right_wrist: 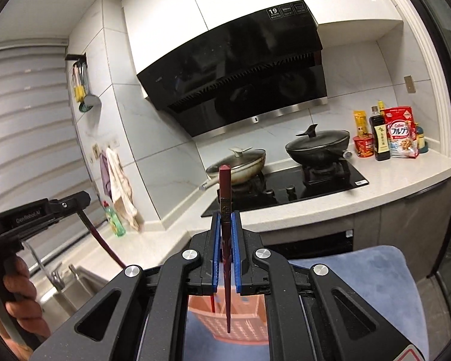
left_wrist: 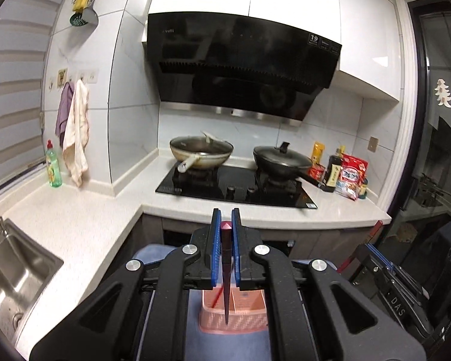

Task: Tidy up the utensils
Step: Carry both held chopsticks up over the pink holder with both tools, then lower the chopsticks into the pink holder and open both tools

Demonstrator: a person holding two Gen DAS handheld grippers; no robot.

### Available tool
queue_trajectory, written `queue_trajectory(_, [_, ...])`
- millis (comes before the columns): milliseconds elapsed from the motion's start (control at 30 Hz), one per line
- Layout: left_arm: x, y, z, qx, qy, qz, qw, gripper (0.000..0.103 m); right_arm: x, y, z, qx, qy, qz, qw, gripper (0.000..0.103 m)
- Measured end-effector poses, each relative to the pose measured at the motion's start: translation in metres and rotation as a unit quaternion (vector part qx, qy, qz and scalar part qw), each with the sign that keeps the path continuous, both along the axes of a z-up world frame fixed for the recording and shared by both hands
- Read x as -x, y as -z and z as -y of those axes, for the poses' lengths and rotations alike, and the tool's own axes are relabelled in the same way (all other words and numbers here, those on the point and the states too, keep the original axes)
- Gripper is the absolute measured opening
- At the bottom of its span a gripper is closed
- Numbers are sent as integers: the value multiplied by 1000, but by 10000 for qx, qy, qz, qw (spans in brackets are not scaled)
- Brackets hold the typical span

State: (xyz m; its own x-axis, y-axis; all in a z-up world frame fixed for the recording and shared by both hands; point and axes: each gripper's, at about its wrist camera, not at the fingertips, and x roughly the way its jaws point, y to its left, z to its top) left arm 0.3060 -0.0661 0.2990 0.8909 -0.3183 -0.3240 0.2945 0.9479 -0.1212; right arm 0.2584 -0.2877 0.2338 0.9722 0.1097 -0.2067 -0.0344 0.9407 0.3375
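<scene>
My left gripper point(left_wrist: 226, 215) is shut on a dark red chopstick point(left_wrist: 226, 258), which runs between the blue pads and points down toward a pink plastic basket point(left_wrist: 243, 322) below. In the right wrist view my right gripper point(right_wrist: 226, 218) is shut on a second dark red chopstick point(right_wrist: 225, 198); its thick end sticks up above the pads and its thin tip hangs over the same pink basket point(right_wrist: 249, 316). Another red stick point(right_wrist: 212, 302) stands in the basket. The left gripper point(right_wrist: 81, 200) also shows at the left edge with its chopstick point(right_wrist: 105, 243) slanting down, held by a person's hand point(right_wrist: 18, 297).
The basket rests on a blue-grey cushion point(right_wrist: 360, 276). Ahead is a white counter point(left_wrist: 84, 228) with a steel sink point(left_wrist: 9, 273) at left, a black hob point(left_wrist: 234, 185) with two pans, bottles and snack packets point(right_wrist: 400, 135) at right, and a range hood point(left_wrist: 240, 60) above.
</scene>
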Motion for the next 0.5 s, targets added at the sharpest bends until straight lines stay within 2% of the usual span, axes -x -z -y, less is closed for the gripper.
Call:
queue_trajectory(200, [-37, -2, 11, 14, -96, 30, 9999, 7, -40, 2, 2, -102, 7, -54, 9999, 7])
queue_trajectory(367, [-52, 2, 14, 31, -113, 17, 9999, 7, -64, 19, 4, -172, 17, -217, 9996, 7])
queue_trajectory(500, [-61, 15, 14, 5, -115, -84, 9999, 7, -76, 38, 9, -267, 42, -406, 9988, 7])
